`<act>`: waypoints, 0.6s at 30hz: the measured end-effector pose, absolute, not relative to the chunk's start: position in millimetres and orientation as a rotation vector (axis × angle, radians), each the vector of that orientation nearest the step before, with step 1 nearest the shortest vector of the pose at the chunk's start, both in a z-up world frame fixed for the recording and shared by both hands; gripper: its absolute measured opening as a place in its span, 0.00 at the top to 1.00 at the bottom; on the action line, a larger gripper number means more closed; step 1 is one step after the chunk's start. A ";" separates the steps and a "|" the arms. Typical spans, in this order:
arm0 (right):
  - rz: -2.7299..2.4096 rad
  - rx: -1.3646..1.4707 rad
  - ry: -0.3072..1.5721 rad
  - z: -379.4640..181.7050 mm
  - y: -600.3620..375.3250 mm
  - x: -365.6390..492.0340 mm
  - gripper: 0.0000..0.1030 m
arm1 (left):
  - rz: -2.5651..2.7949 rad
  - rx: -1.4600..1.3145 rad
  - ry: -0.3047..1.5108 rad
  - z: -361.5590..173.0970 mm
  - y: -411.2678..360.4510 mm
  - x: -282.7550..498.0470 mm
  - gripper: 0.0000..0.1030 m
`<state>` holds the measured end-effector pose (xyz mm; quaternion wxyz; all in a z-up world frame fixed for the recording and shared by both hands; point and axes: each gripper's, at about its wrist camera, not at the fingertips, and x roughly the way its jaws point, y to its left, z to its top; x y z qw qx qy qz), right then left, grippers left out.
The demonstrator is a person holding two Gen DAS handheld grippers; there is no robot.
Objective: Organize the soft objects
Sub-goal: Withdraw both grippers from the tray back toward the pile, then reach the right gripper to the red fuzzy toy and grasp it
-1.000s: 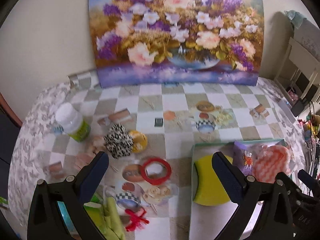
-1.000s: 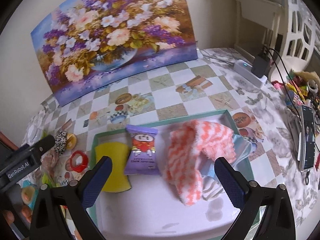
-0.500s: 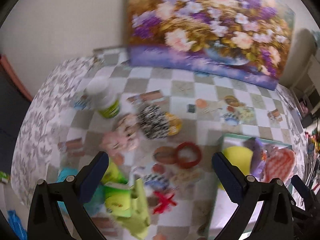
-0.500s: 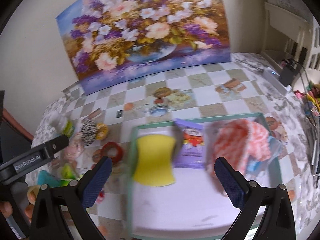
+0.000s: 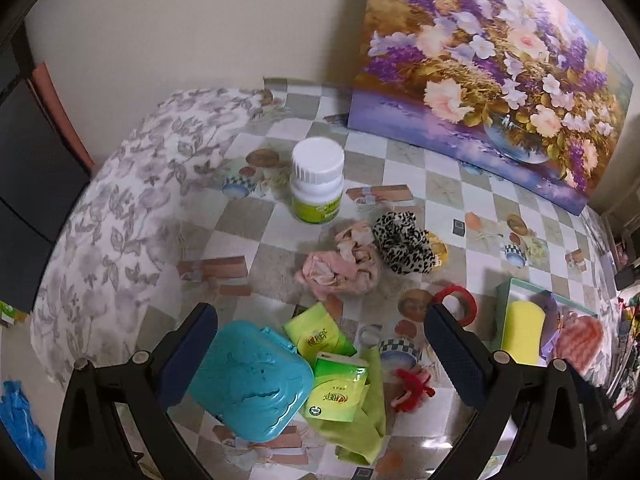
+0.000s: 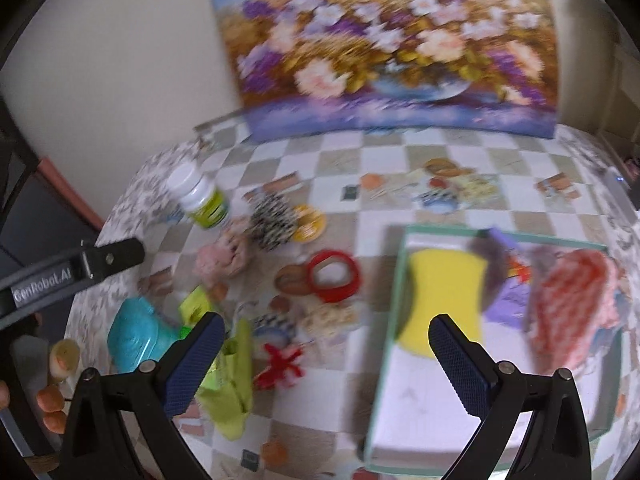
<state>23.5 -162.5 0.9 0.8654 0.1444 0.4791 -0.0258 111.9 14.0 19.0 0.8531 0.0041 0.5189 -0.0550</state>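
Both grippers hover above the table with nothing between their fingers. My left gripper [image 5: 320,346] stands open over a teal case [image 5: 248,380], two green tissue packs [image 5: 340,392] and a lime-green cloth [image 5: 364,428]. Beyond them lie a pink cloth [image 5: 340,268] and a leopard scrunchie [image 5: 404,242]. My right gripper [image 6: 326,356] is open, its view blurred. Its right finger is over the green-rimmed tray [image 6: 384,340]. The tray holds a yellow sponge [image 6: 440,292], a purple packet [image 6: 508,292] and an orange-white sock [image 6: 572,304]. A red yarn piece [image 6: 280,364] lies left of the tray.
A white bottle with a green label [image 5: 317,180] stands behind the pink cloth. A red tape ring [image 5: 456,304] lies between pile and tray. A flower painting [image 5: 500,72] leans on the back wall. The table drops off at the left, above a blue glove [image 5: 18,420].
Both views have swung left. The left gripper moved from the tray's left edge to above the pile of loose items. The right gripper shifted left from mid-tray to the tray's left rim.
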 end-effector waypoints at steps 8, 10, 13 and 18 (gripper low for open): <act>-0.003 0.263 1.118 -35.5 -136.1 35.2 0.00 | -0.154 0.010 1.135 -0.5 13.4 117.1 0.00; 0.001 0.257 1.146 -43.4 -133.6 36.8 0.00 | -0.166 0.009 1.138 -2.0 12.4 117.8 0.00; 0.007 0.252 1.173 -51.1 -133.3 38.6 0.08 | -0.192 0.021 1.149 -3.5 8.6 117.5 0.00; 0.014 0.254 1.221 -64.5 -130.5 40.6 0.19 | -0.250 0.069 1.182 -7.1 -4.3 115.0 0.00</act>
